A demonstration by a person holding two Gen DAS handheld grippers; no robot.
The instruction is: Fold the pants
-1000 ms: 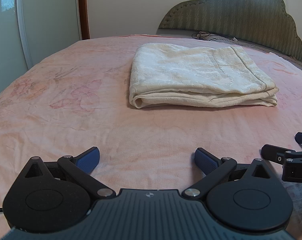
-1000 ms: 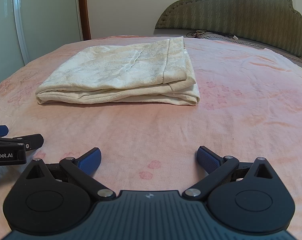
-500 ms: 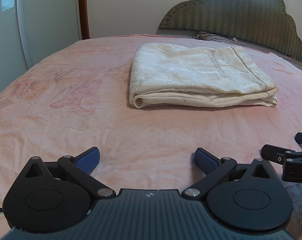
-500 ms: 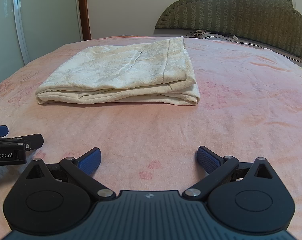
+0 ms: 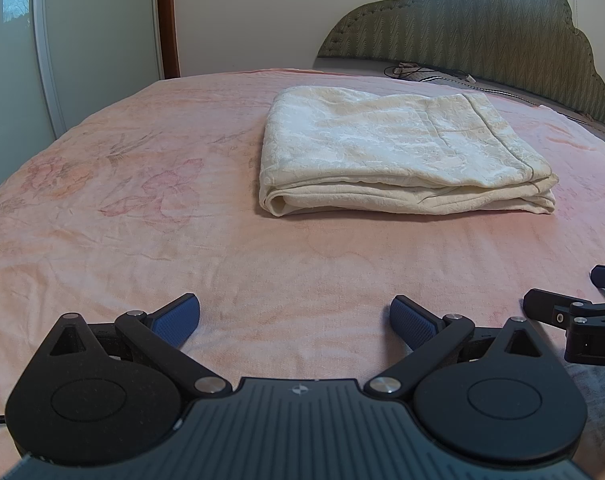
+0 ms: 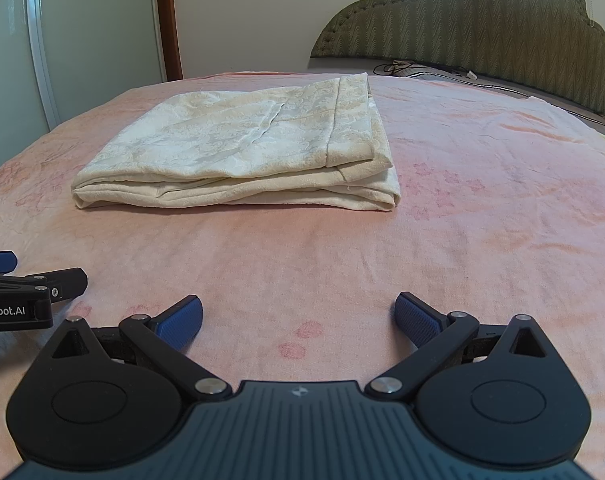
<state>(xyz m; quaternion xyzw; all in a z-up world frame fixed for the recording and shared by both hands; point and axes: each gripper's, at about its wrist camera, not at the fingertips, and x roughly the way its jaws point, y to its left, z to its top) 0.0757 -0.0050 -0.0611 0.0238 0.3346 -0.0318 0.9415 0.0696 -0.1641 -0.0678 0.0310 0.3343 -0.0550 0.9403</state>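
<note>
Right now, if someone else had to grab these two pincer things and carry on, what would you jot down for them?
Left gripper: open, holding nothing, low over the pink bedspread.
Right gripper: open, holding nothing, beside the left one.
Pants: cream, lying in a flat folded bundle mid-bed, ahead of both grippers and touched by neither.
Done: the pants look fully folded, layers stacked.
Left: probably nothing; at most tidy the slightly uneven near edge.
</note>
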